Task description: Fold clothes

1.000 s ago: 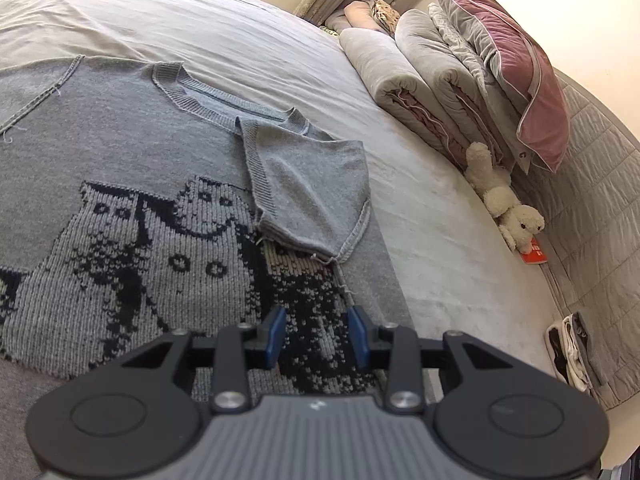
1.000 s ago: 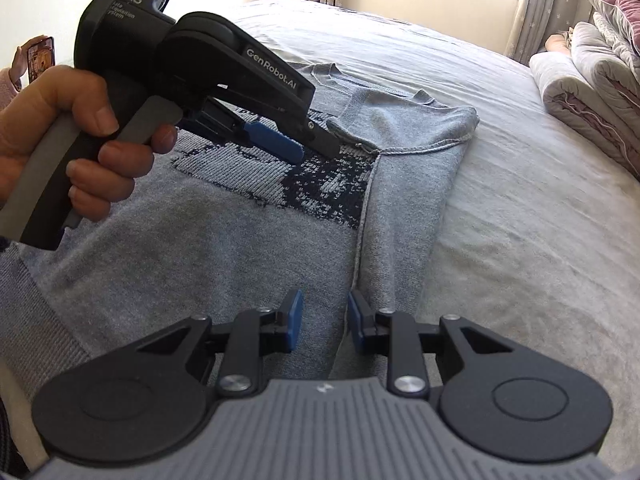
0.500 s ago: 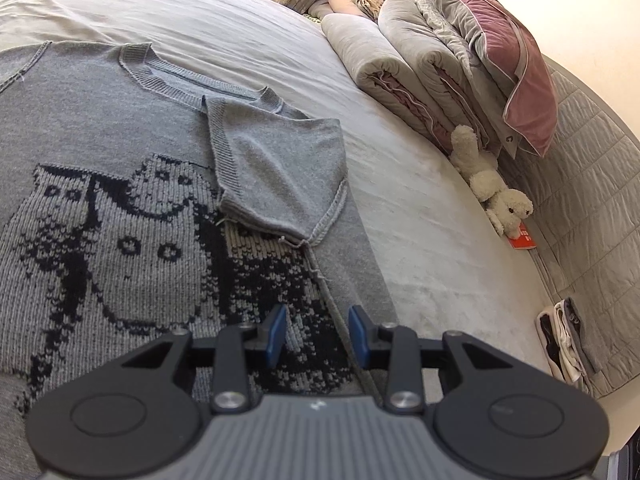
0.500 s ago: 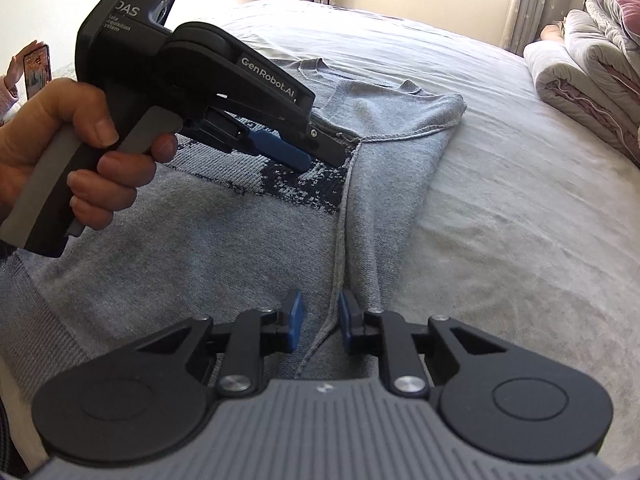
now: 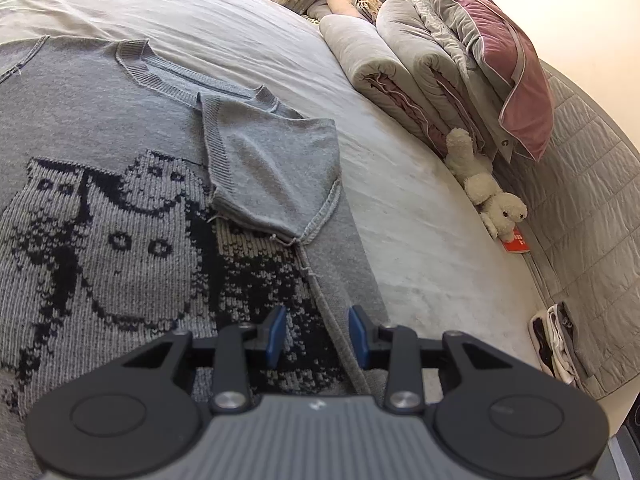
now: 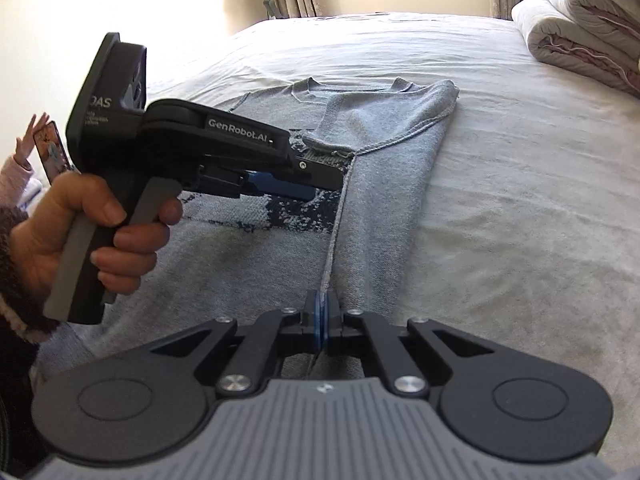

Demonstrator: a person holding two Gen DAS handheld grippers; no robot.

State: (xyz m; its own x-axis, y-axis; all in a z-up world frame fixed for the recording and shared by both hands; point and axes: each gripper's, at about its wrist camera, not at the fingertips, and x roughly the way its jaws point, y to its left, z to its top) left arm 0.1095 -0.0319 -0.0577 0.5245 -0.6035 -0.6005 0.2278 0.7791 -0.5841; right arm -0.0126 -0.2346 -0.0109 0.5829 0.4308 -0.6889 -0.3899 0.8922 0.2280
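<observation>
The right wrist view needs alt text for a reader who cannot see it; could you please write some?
The right claw is shut on the side seam of a grey sweater lying on a bed. A hand holds the left claw over the sweater's dark pattern, near the folded sleeve.

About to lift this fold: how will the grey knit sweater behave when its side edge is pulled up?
Probably floppy: the sweater lies limp and creased on the bed, so it should drape and sag between grips. Its folded sleeve rests loose and may slide off. The right tongs pinch only the seam, so the knit may stretch.
</observation>
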